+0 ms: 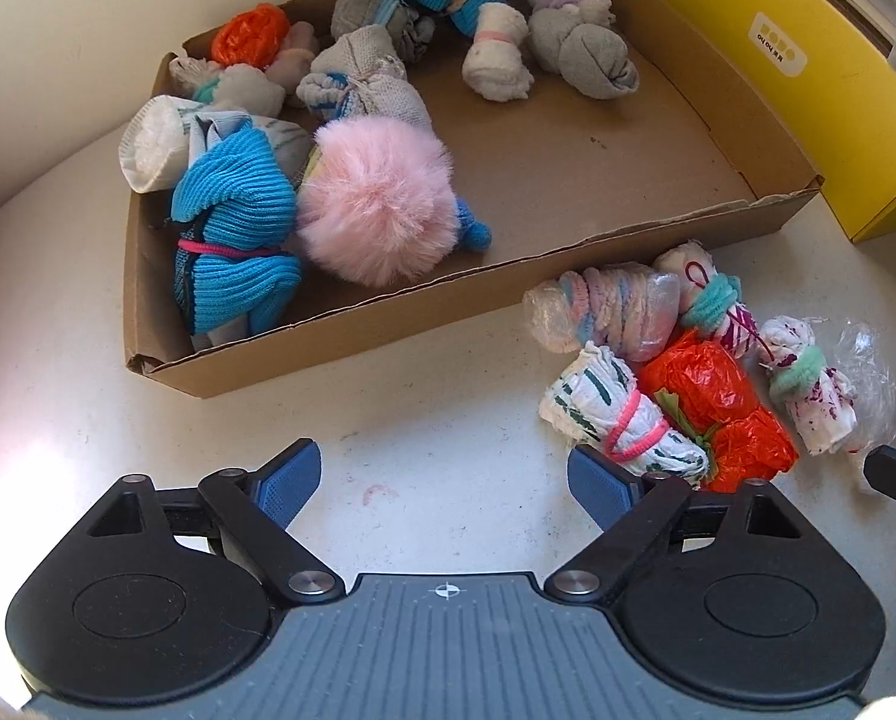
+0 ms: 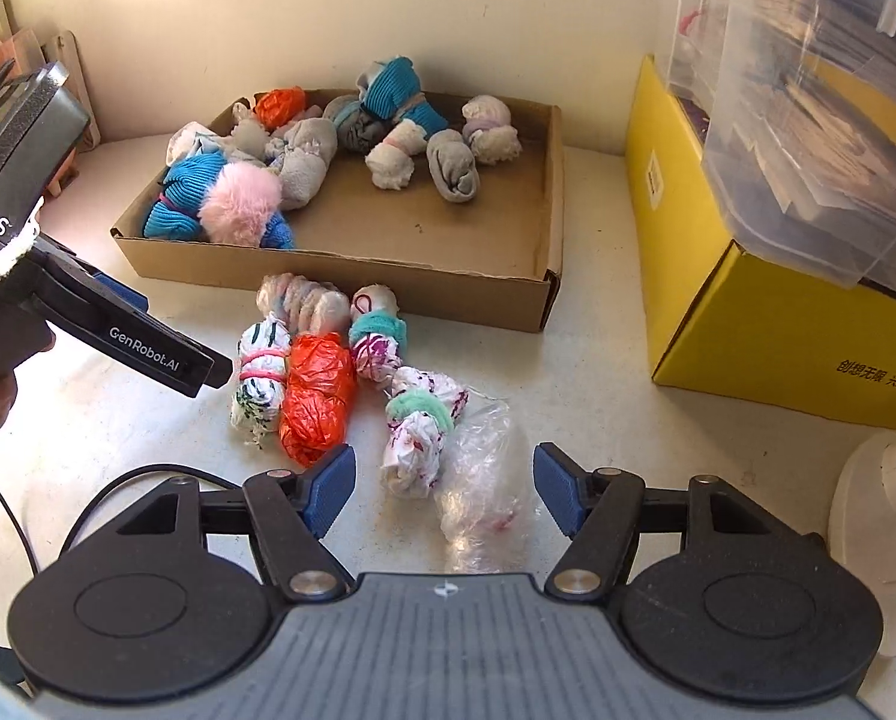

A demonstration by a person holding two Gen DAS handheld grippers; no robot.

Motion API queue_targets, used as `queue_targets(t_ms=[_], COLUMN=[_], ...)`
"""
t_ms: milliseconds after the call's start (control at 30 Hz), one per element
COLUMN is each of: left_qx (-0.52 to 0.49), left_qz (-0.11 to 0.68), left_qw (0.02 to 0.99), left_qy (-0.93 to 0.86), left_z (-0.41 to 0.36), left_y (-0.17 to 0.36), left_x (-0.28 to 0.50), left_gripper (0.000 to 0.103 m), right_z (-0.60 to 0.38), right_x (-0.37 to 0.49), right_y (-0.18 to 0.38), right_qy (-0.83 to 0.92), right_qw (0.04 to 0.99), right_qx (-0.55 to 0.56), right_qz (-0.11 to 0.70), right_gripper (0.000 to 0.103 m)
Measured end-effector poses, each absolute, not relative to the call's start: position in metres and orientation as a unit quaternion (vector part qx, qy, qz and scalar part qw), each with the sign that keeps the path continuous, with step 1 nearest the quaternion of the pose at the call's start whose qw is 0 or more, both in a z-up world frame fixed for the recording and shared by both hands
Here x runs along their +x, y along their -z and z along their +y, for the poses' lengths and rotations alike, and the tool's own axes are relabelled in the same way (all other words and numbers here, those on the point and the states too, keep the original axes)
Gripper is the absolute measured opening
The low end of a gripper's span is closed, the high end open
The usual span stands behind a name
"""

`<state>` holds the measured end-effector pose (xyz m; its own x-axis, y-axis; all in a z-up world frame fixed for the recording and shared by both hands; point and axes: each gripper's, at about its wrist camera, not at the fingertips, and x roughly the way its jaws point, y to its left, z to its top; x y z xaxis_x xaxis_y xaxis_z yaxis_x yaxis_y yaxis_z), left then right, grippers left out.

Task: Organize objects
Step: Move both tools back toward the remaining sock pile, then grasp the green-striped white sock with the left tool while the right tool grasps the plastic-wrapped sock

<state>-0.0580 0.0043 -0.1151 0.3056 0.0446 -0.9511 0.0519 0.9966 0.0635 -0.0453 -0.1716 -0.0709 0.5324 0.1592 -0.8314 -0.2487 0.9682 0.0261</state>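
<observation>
Between the pads of the right claw (image 2: 444, 489), spread about halfway and pinching nothing, lie a white bundle with a green band (image 2: 417, 426) and a loose clear bag (image 2: 484, 480) on the bench (image 2: 598, 396); closing now could catch only slippery plastic. Left claw (image 1: 444, 480) hangs wide open and empty beside the striped bundle (image 1: 622, 420), near the cardboard tray (image 1: 387, 330), and could nudge the pile.

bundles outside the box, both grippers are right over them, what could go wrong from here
1. The bundles lie touching: a grab at the white bundle with the pink band may drag the orange bundle along.
2. The open left gripper and open right gripper work the same small pile and could collide.
3. The loose clear plastic beside the bundle with the green band may snag or slip.
</observation>
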Motion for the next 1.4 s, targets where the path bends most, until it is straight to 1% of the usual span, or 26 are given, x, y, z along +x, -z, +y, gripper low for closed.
queue_targets(t_ms=[67, 233, 400, 533, 633, 700, 967, 1100, 1167, 1300, 1367, 1400], left_qx=[0.03, -0.036, -0.029, -0.039, -0.046, -0.062, -0.075, -0.064, -0.056, -0.015, 0.008, 0.022], left_qz=[0.594, 0.592, 0.597, 0.596, 0.601, 0.602, 0.607, 0.609, 0.608, 0.602, 0.599, 0.596], left_qw=[0.804, 0.805, 0.801, 0.801, 0.797, 0.795, 0.789, 0.788, 0.789, 0.796, 0.798, 0.8], left_qy=[-0.013, -0.005, 0.021, 0.033, 0.041, 0.048, 0.051, 0.061, 0.064, 0.064, 0.067, 0.067], left_z=[0.013, 0.027, 0.007, -0.001, -0.002, -0.001, -0.01, -0.02, -0.026, -0.035, -0.039, -0.041], left_y=[0.115, 0.104, 0.11, 0.114, 0.112, 0.109, 0.12, 0.12, 0.12, 0.124, 0.124, 0.124], left_x=[-0.057, -0.056, -0.045, -0.04, -0.038, -0.038, -0.029, -0.022, -0.02, -0.02, -0.021, -0.022], left_gripper=[0.09, 0.09, 0.091, 0.095, 0.092, 0.092, 0.093, 0.089, 0.089, 0.089, 0.083, 0.081], right_z=[-0.174, -0.186, -0.192, -0.191, -0.191, -0.191, -0.198, -0.2, -0.2, -0.198, -0.198, -0.198], right_x=[-0.044, -0.046, -0.046, -0.048, -0.049, -0.048, -0.046, -0.044, -0.044, -0.042, -0.042, -0.042], right_y=[0.073, 0.077, 0.085, 0.088, 0.092, 0.095, 0.103, 0.105, 0.106, 0.107, 0.106, 0.106], right_qy=[-0.113, -0.104, -0.096, -0.097, -0.096, -0.097, -0.1, -0.099, -0.098, -0.098, -0.1, -0.099], right_qw=[0.873, 0.87, 0.864, 0.861, 0.858, 0.856, 0.847, 0.845, 0.844, 0.844, 0.843, 0.844], right_qx=[-0.038, -0.033, -0.03, -0.027, -0.023, -0.02, -0.017, -0.016, -0.014, -0.013, -0.011, -0.012], right_qz=[0.473, 0.481, 0.493, 0.499, 0.504, 0.508, 0.522, 0.526, 0.527, 0.527, 0.528, 0.526], right_gripper=[0.061, 0.061, 0.061, 0.061, 0.061, 0.06, 0.052, 0.051, 0.047, 0.043, 0.037, 0.036])
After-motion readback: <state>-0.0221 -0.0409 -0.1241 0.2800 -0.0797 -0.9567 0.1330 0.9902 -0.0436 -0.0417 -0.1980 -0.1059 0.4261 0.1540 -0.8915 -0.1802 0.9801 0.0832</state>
